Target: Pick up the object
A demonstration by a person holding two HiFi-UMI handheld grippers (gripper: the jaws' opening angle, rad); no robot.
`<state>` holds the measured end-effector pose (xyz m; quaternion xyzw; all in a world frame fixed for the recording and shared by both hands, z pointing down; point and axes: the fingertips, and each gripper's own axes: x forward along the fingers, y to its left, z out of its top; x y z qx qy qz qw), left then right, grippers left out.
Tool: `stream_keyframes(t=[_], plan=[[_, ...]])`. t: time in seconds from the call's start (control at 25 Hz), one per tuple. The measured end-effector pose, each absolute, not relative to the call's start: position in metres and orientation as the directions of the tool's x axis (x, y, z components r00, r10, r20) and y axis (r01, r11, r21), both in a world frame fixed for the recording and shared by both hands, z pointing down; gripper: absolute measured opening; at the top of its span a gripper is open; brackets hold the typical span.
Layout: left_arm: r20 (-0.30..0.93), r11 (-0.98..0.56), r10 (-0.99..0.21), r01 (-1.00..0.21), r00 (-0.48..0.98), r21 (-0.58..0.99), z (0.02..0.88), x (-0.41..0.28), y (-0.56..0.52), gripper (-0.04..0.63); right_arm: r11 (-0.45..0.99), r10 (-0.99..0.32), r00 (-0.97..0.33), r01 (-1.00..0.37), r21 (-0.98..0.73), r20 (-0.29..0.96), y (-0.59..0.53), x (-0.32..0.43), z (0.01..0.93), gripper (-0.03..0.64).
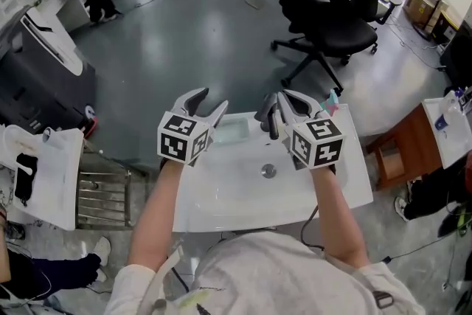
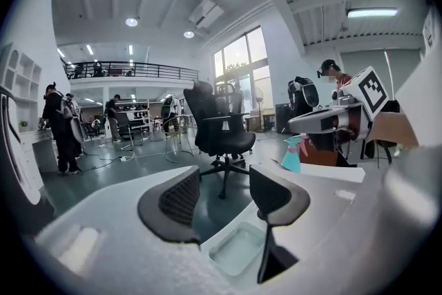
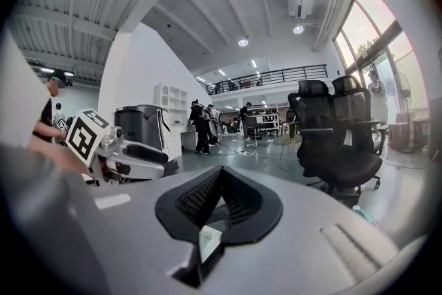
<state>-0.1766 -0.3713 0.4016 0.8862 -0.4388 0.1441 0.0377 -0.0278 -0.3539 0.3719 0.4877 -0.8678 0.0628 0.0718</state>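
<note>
- Head view: I am holding my left gripper (image 1: 212, 104) and my right gripper (image 1: 274, 113) side by side above the white surface (image 1: 221, 195). The clear tray (image 1: 233, 130) is lying on the far part of that surface, between the two grippers and lower than both. A round metal fitting (image 1: 268, 171) is sitting in the surface nearer to me, a teal spray bottle (image 1: 332, 101) is standing at the far right corner, and a black office chair (image 1: 332, 18) is standing on the floor beyond
- Left gripper view: my left gripper (image 2: 224, 200) is holding its fingers wide apart with nothing between them. The clear tray (image 2: 238, 249) is lying on the surface below the gap. My right gripper (image 2: 331, 121) is hovering off to the right, with the spray bottle (image 2: 293, 154) just beside it
- Right gripper view: my right gripper (image 3: 219, 176) is pressing its fingers together at the tips and gripping nothing. My left gripper (image 3: 131, 161) is showing at the left and the office chair (image 3: 342, 141) at the right
</note>
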Motion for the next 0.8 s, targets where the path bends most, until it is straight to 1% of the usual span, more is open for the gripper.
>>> stream_keyframes(t=[0.36,0.64,0.8], plan=[[0.422,-0.74,-0.645,-0.659,0.637,-0.138,0.432,-0.153,-0.363,0.232,0.517,-0.836,-0.514,-0.855,-0.037,0.19,-0.343,-0.029,0.376,0.003],[0.545,-0.818,-0.545,-0.547,0.637,-0.179,0.462,-0.142,-0.358,0.232,0.51,-0.839,-0.507,-0.859,-0.039,0.199,-0.339,-0.026,0.381,0.003],[0.6,-0.859,-0.48,-0.482,0.64,-0.174,0.482,-0.135,-0.353,0.232,0.51,-0.838,-0.505,-0.86,-0.035,0.207,-0.336,-0.027,0.385,0.003]])
